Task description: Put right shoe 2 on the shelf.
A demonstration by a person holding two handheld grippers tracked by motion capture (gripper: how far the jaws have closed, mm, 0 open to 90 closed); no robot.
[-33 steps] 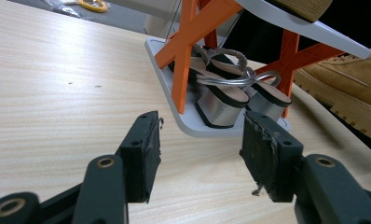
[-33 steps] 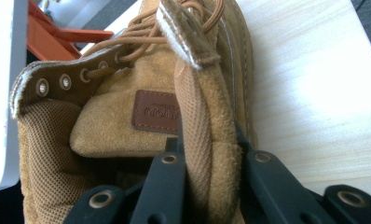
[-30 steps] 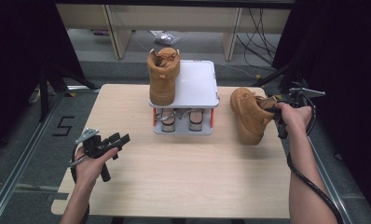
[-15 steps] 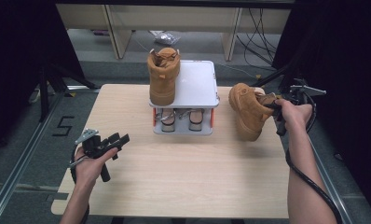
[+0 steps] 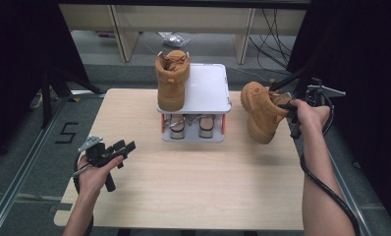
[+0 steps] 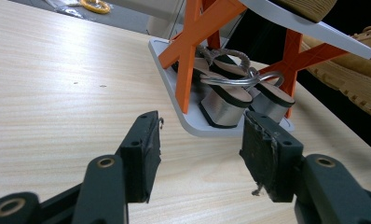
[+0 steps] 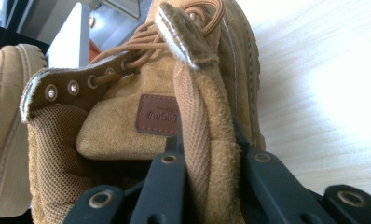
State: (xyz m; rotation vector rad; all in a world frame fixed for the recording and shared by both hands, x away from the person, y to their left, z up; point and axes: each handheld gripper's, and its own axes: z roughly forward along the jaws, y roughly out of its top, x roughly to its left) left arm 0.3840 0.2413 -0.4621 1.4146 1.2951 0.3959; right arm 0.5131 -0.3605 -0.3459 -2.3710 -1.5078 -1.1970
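A tan suede boot point(image 5: 261, 110) hangs tilted above the table's right side, sole toward the rack. My right gripper point(image 5: 293, 114) is shut on its heel collar point(image 7: 207, 154), one jaw inside the boot and one outside. A matching boot point(image 5: 171, 80) stands upright on the left half of the white top shelf point(image 5: 208, 91) of a small rack with orange legs point(image 6: 193, 51). Below it, a pair of sandals point(image 6: 230, 93) sits on the lower shelf. My left gripper point(image 5: 120, 152) rests open near the table's left front, with nothing between its jaws point(image 6: 200, 154).
The wooden table point(image 5: 193, 191) stands on a dark floor with metal rails at the left. A cable point(image 5: 326, 189) trails from the right gripper along the forearm. A yellow ring point(image 6: 95, 5) lies beyond the table's far edge.
The held boot has risen slightly and tilted further toward the rack. The left gripper has stayed where it was.
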